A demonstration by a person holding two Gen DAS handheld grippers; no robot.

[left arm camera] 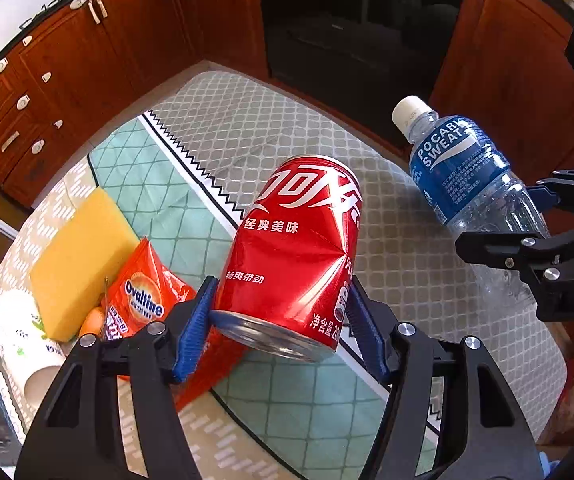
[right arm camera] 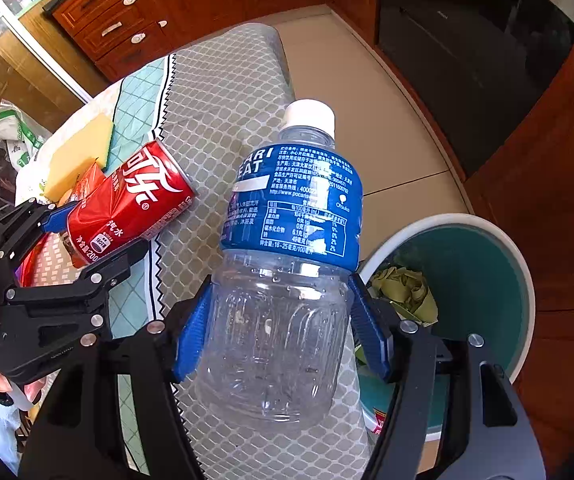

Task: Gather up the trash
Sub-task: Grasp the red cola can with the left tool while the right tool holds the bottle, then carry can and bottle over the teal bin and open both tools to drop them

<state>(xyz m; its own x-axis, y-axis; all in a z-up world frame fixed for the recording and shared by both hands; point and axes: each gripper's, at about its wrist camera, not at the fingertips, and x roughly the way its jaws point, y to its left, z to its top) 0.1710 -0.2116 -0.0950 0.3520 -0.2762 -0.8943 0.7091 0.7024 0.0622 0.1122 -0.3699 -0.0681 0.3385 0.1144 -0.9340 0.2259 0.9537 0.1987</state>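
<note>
My left gripper is shut on a dented red Coca-Cola can and holds it tilted above the table. The can also shows in the right wrist view, held by the left gripper. My right gripper is shut on an empty clear Pocari Sweat bottle with a blue label and white cap, held above the table's right edge. The bottle and right gripper show at the right of the left wrist view. A white bin with a teal inside holds green scraps, right of and below the bottle.
On the patterned tablecloth lie a yellow sponge, an orange Ovaltine packet and a white paper roll. Wooden cabinets and a dark oven stand behind. Tiled floor lies right of the table.
</note>
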